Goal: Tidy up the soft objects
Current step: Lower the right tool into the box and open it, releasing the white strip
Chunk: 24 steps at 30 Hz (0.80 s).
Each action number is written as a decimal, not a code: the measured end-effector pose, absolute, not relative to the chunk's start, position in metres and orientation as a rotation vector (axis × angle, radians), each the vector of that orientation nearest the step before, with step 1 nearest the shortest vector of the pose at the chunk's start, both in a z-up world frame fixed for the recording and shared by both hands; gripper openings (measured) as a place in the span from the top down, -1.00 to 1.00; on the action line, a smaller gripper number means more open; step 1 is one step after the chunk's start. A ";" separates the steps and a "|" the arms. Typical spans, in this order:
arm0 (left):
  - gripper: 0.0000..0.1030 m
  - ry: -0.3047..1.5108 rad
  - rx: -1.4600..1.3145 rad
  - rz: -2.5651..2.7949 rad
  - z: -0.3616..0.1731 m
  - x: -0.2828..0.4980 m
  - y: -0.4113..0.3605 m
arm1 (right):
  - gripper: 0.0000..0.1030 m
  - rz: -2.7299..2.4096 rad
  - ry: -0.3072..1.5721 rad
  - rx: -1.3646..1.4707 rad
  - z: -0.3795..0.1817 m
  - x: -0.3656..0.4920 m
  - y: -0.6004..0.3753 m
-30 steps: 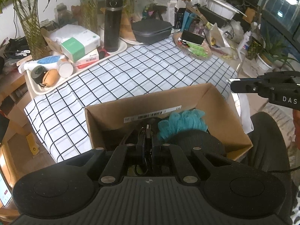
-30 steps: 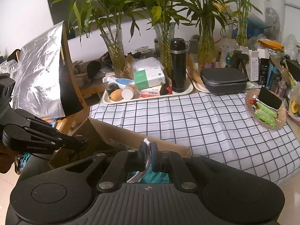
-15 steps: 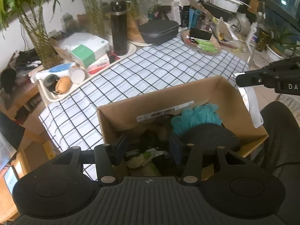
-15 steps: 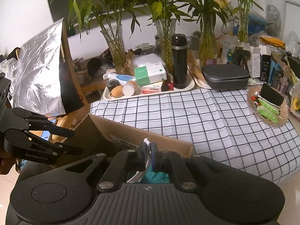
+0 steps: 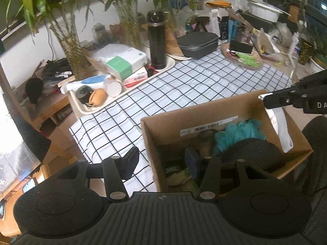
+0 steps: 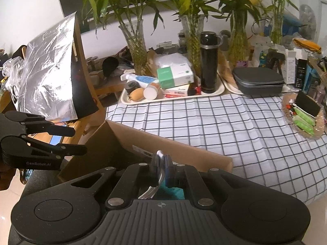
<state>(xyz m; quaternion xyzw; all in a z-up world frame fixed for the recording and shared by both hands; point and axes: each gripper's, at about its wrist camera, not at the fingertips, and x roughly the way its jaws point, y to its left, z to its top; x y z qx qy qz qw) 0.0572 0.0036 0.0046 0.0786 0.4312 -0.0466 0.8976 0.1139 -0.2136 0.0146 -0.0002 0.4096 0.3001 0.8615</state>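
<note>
A brown cardboard box (image 5: pixel 204 110) stands at the near edge of the checked tablecloth. Inside lie a teal fluffy piece (image 5: pixel 239 132), a large black soft item (image 5: pixel 251 153) and dark and green things at the bottom. My left gripper (image 5: pixel 161 161) is open and empty, its jaws straddling the box's left wall. My right gripper (image 6: pixel 161 166) is shut on a white strap (image 6: pixel 156 180) above the box (image 6: pixel 163 140); in the left wrist view the strap (image 5: pixel 283 128) hangs from it over the box's right side.
A cream tray (image 5: pixel 98 106) with bottles, tissue packs and a black flask (image 5: pixel 156 42) stands at the back. A grey case (image 5: pixel 197 43), a plate of snacks (image 6: pixel 304 116), bamboo vases and a foil-covered board (image 6: pixel 47 71) surround the checked tablecloth (image 6: pixel 224 118).
My left gripper opened, let go of what it held inside the box, and drew back to the left and up. My right gripper stays shut on the strap.
</note>
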 end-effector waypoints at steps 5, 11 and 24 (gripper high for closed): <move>0.05 0.890 0.147 -0.080 0.005 0.054 0.014 | 0.85 0.657 0.864 -0.002 0.012 0.118 -0.195; 0.05 0.891 0.125 -0.056 0.004 0.051 0.026 | 0.85 0.692 0.863 -0.003 0.010 0.124 -0.168; 0.05 0.899 0.089 -0.021 0.001 0.049 0.044 | 0.68 0.752 0.889 -0.022 -0.003 0.135 -0.121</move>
